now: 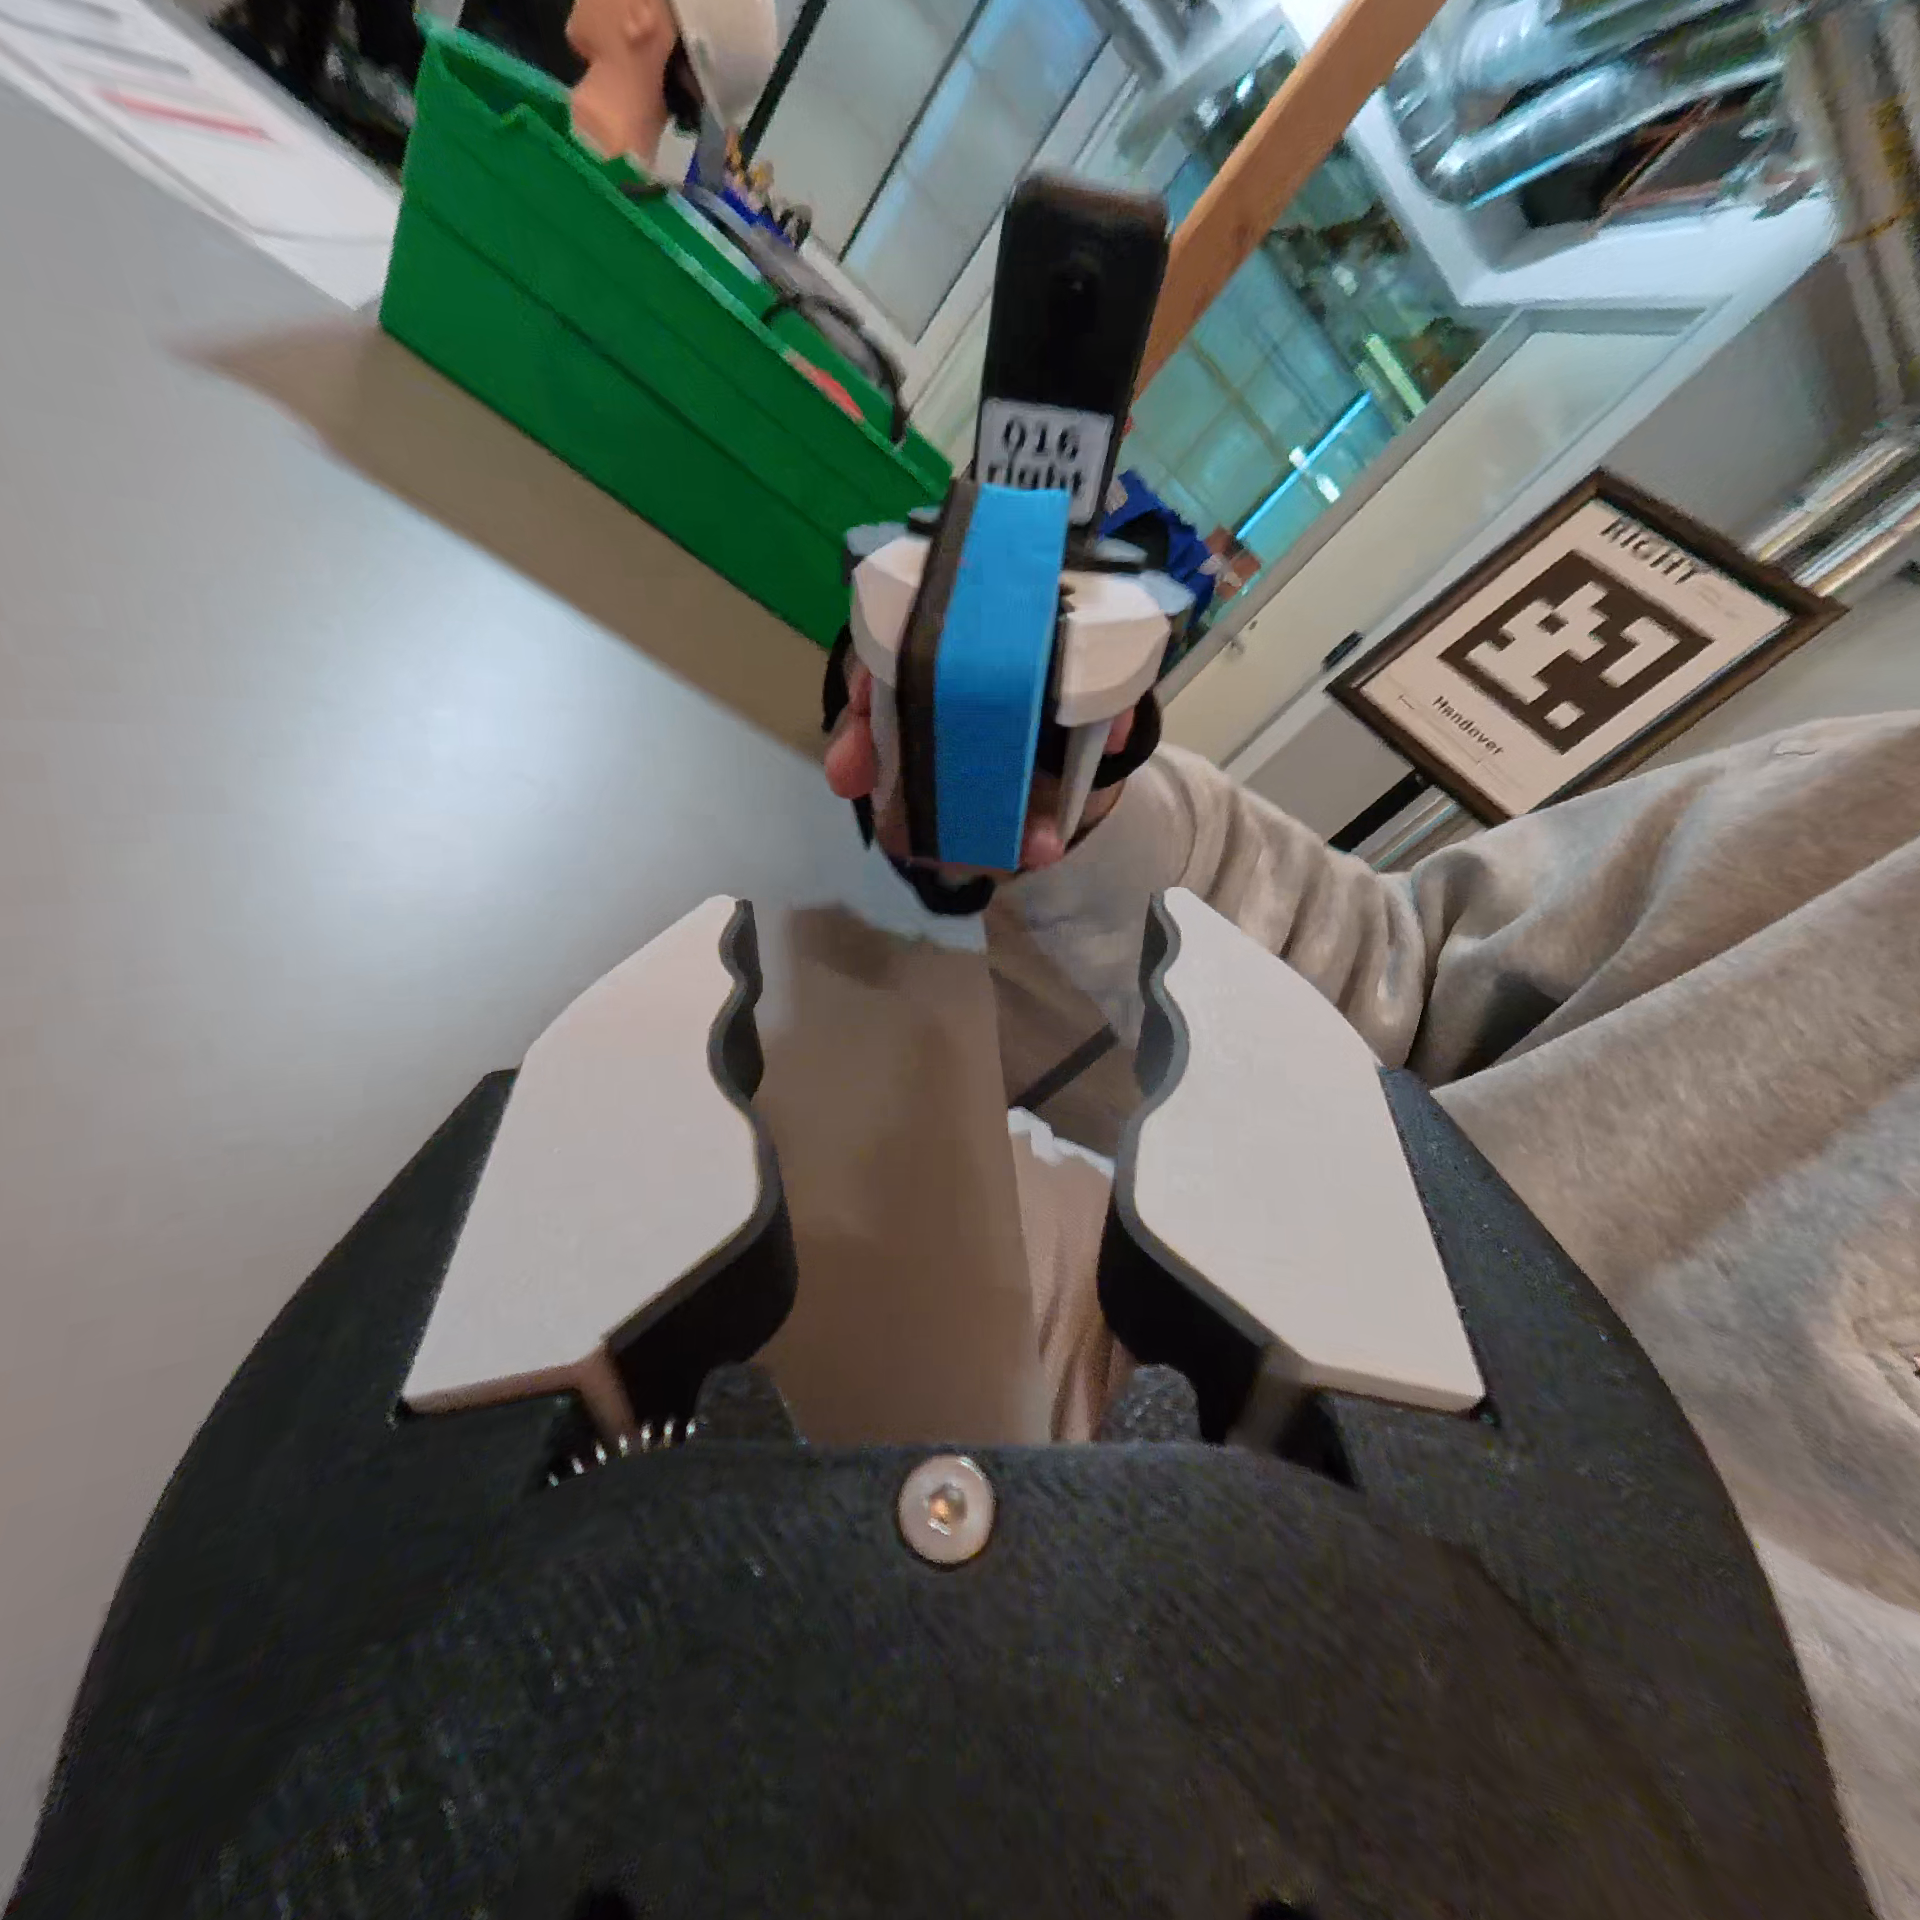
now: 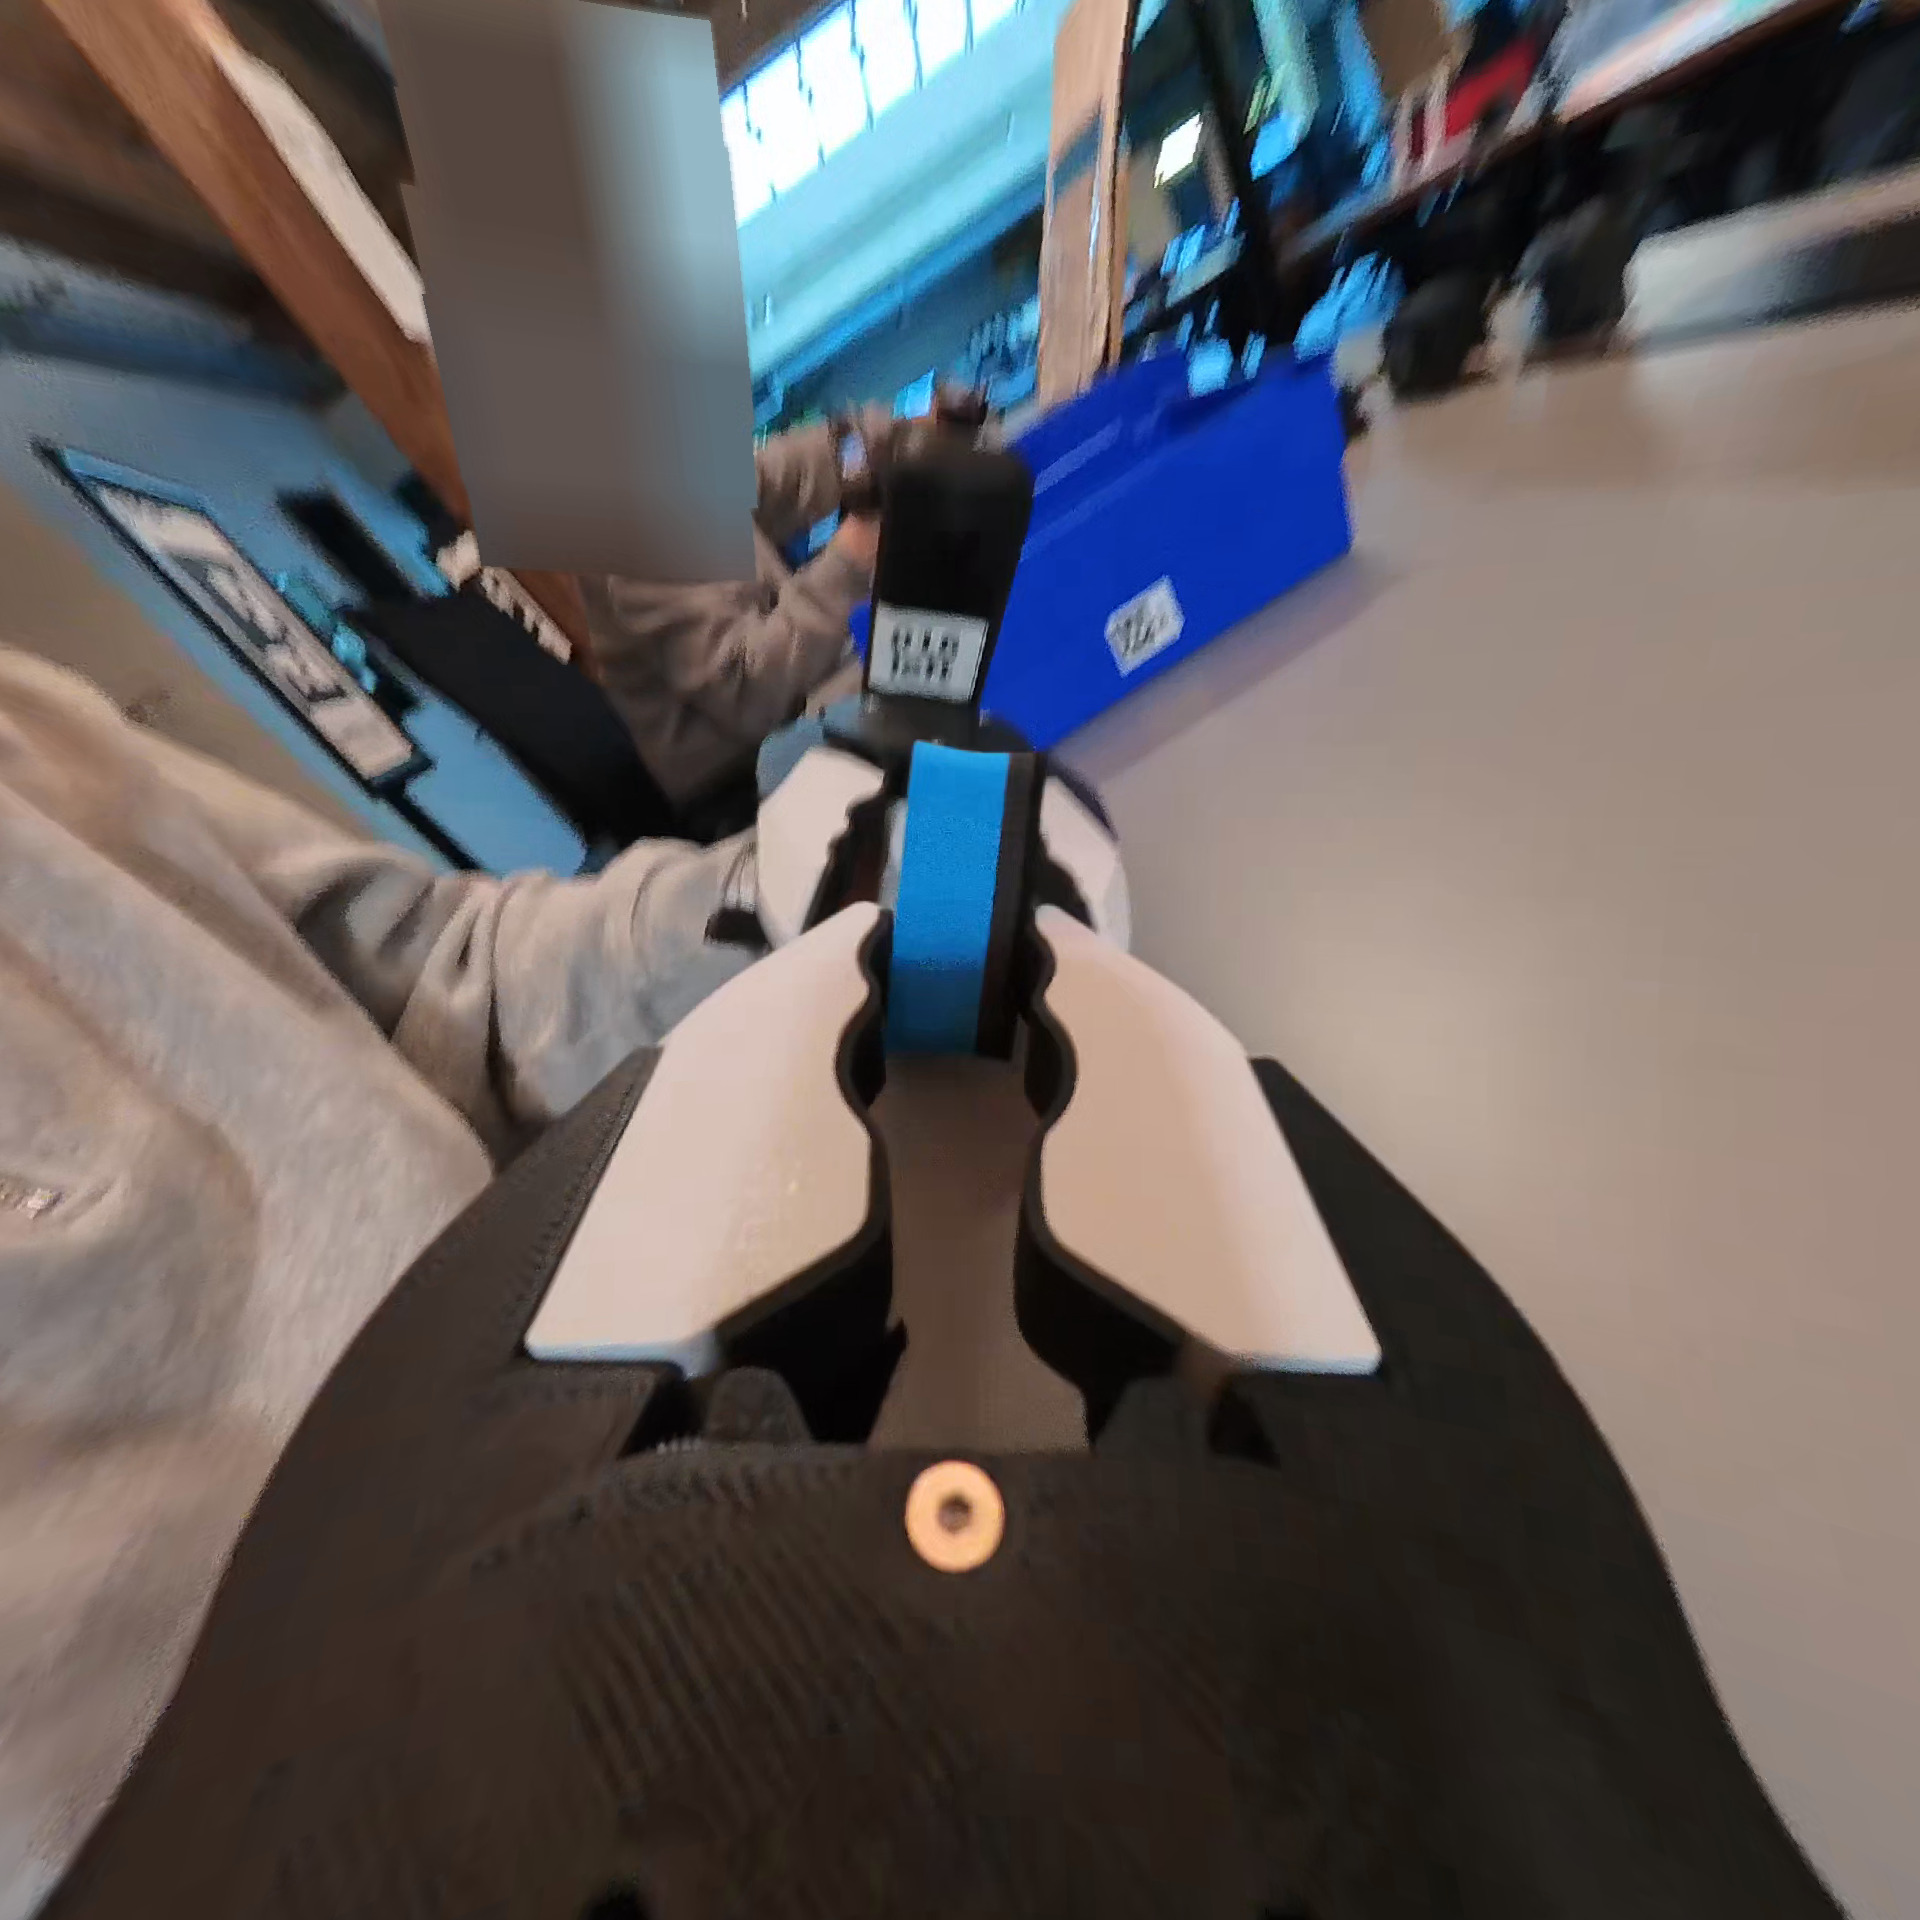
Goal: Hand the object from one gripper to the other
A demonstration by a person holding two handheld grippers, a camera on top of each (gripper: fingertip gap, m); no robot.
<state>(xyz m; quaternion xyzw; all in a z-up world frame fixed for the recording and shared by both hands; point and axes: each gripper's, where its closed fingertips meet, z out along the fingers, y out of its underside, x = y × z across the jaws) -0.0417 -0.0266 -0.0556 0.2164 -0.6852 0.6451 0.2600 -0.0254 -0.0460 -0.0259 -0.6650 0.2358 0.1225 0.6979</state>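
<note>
A flat blue-and-black block (image 2: 945,904) stands upright between the tips of my right gripper (image 2: 954,940), which is shut on it. In the left wrist view the same block (image 1: 992,675) shows edge-on, held by the right gripper (image 1: 997,634) a short way ahead, above a hand. My left gripper (image 1: 951,920) is open and empty, its jaws wide apart, just short of the block and facing it. In the right wrist view the left gripper's white fingers (image 2: 795,831) sit just behind the block, blurred.
A green crate (image 1: 623,312) stands at the far side of the pale table (image 1: 312,727). A blue crate (image 2: 1174,561) stands on the table beyond the grippers. A framed marker sign (image 1: 1579,644) stands at the right. Grey sleeves (image 1: 1558,987) of a person fill the side. The gap from one gripper's tips to the other's is roughly 4 centimetres.
</note>
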